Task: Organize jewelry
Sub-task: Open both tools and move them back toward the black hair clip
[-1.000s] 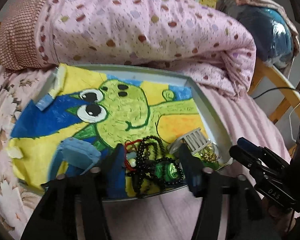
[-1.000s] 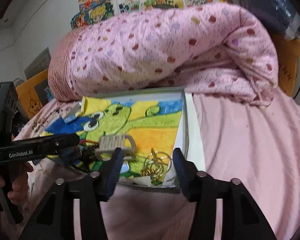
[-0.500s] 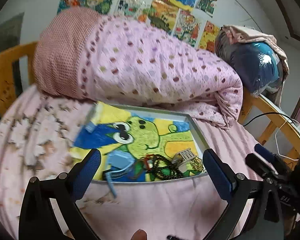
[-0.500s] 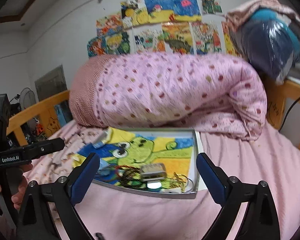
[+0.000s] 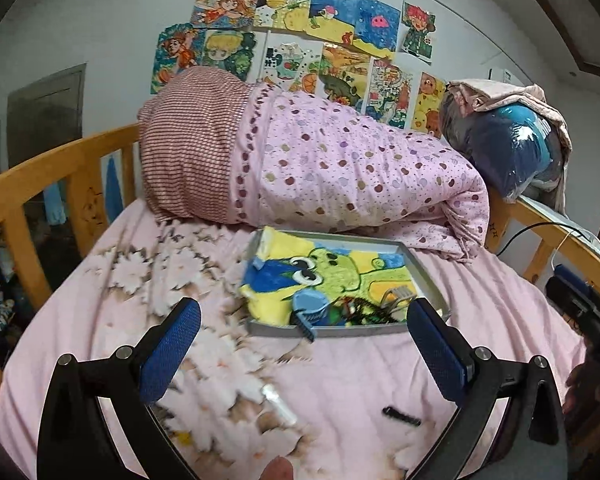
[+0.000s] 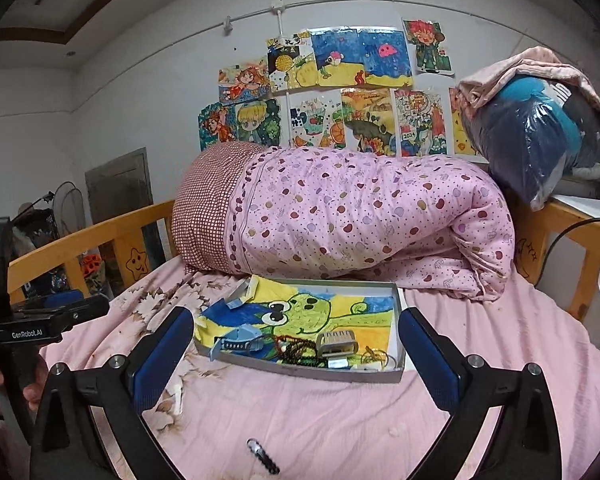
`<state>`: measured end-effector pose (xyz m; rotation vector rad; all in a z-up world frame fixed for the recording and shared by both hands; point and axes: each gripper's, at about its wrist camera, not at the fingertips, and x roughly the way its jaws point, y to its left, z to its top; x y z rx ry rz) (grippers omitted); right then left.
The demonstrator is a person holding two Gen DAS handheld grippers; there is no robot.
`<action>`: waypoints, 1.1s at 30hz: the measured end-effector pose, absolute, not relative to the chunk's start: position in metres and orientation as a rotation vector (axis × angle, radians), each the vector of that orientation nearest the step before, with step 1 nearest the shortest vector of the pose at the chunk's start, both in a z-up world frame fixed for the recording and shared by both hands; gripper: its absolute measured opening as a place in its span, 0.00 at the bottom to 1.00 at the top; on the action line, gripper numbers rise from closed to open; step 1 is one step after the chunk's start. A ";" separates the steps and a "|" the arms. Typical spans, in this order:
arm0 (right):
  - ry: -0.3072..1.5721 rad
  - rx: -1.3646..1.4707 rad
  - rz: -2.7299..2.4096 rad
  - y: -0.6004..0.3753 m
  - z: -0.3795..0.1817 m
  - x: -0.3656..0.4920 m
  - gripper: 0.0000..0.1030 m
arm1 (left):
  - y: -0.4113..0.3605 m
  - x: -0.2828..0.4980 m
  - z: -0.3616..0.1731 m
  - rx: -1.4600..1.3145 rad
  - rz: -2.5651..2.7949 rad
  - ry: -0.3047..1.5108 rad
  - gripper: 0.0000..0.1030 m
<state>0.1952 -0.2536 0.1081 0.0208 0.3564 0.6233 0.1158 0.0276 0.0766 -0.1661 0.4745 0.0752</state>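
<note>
The left tool [image 6: 40,330], seen at the edge of the right wrist view, carries the white brand name "GenRobot.AI" on its black body. Among the drawings [image 6: 418,122] taped to the wall, one bears a small "2024" near its lower edge. A yellow star [image 6: 137,263] with a smiling face is drawn on the wooden bed rail [image 6: 92,240]. Some characters at the top of another drawing are too small to read. No other writing is legible.
</note>
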 end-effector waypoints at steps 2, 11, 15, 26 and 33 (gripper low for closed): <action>0.365 0.019 0.623 -0.255 0.108 0.187 1.00 | 0.033 0.105 0.072 -0.165 0.079 0.484 0.98; 0.441 -0.021 0.638 -0.248 0.092 0.163 1.00 | 0.048 0.067 0.047 -0.146 0.106 0.540 0.98; 0.507 -0.048 0.645 -0.241 0.074 0.158 1.00 | 0.051 0.059 0.035 -0.145 0.111 0.578 0.98; 0.627 -0.080 0.672 -0.228 0.040 0.152 1.00 | 0.051 0.051 0.008 -0.176 0.131 0.658 0.98; 0.767 -0.120 0.638 -0.219 0.014 0.159 1.00 | 0.046 0.047 -0.002 -0.183 0.120 0.699 0.98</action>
